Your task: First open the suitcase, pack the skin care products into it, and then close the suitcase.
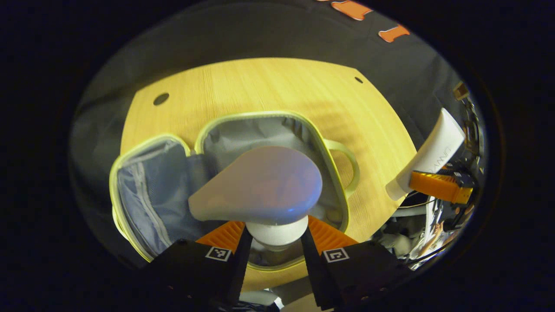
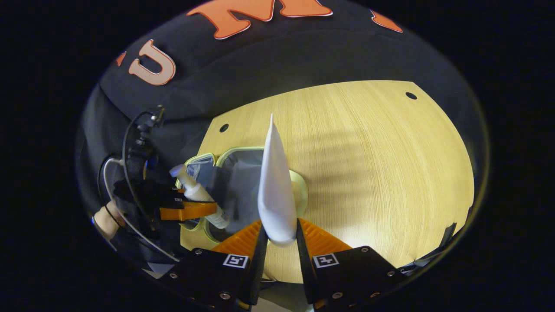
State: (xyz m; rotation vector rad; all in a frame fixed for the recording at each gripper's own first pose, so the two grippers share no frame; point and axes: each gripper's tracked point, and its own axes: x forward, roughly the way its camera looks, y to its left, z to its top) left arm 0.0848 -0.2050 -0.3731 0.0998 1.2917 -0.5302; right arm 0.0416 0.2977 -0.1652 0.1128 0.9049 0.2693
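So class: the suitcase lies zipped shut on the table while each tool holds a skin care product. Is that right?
Not quite. The left gripper view shows the suitcase lying open, lining exposed. The rest stands: the left tool holds a bottle and the right tool a white tube.

Readable text: almost none, one blurred print only.
White tube (image 1: 433,151) in the left gripper view carries a line of grey capital letters running along its side, turned sideways and too soft to spell out. Square black-and-white coded markers (image 1: 218,253) sit on the hand-held gripper bodies in both views (image 2: 325,260), patterns only, no characters. No numbers or brand names legible elsewhere.
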